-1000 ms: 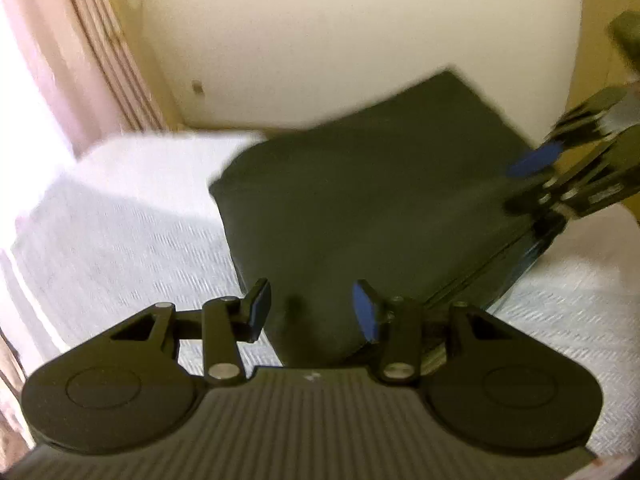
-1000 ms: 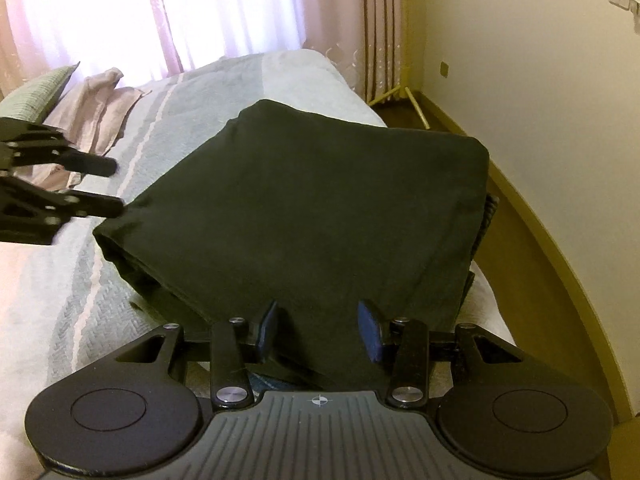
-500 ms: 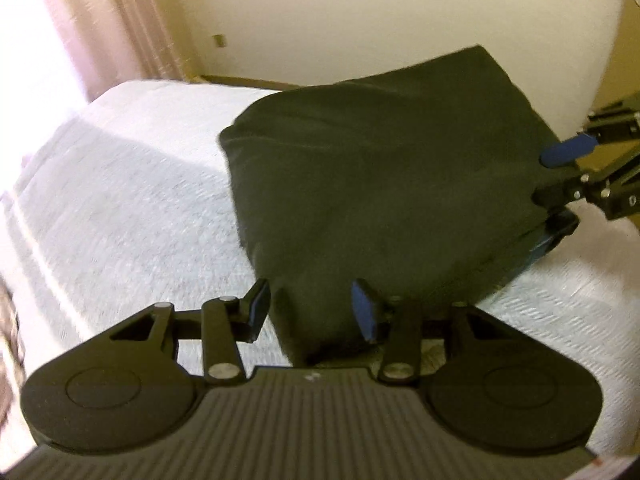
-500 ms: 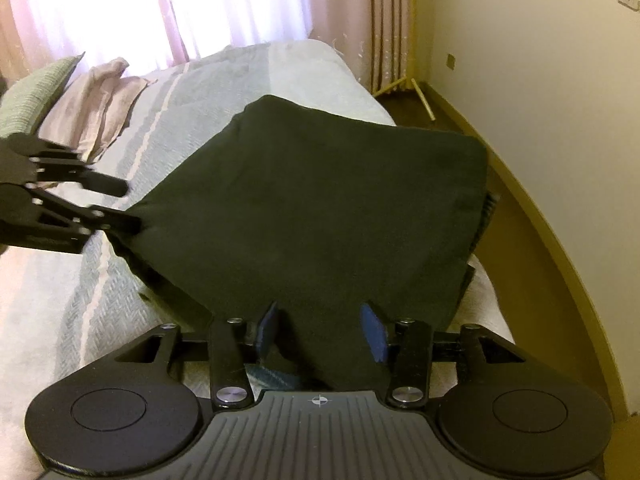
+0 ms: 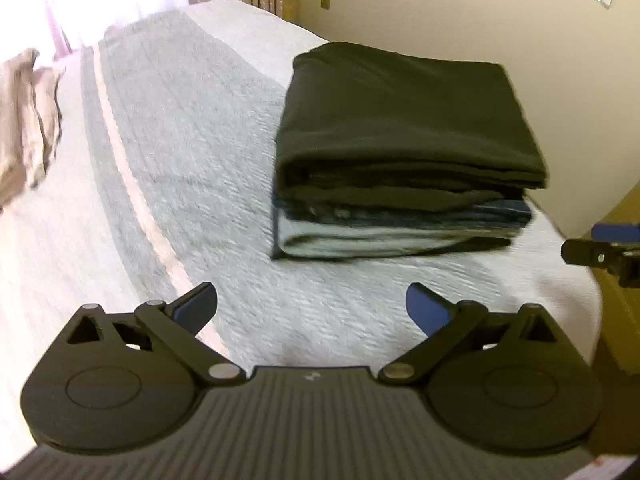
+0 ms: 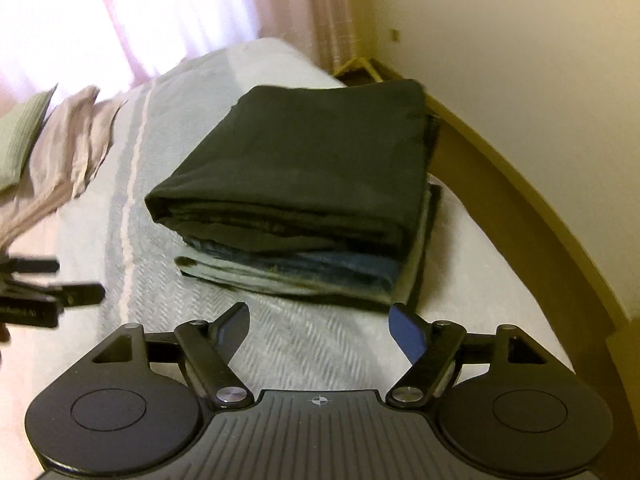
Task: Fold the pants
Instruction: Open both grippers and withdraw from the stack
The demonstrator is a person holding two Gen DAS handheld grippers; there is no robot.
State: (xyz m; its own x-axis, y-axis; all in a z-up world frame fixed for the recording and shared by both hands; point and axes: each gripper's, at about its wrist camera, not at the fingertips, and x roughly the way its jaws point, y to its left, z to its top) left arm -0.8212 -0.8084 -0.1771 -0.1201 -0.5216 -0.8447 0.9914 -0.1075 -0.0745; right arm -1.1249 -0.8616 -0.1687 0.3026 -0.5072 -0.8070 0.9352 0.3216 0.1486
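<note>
Both grippers have let go and drawn back since half a second ago: my left gripper and right gripper now hang with fingers spread wide and empty over the bedspread. Beyond them the dark pants lie folded square on top of a stack of folded jeans near the bed's far corner. I judge the folding done, with at most a tidy left.

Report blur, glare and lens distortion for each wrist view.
Left wrist view: the window is blown out to white top left, the grey woven bedspread is motion-smeared, and straight lines bow. Right wrist view: the pink curtain is overexposed, the folded black pants are slightly soft, and the wall base curves.
</note>
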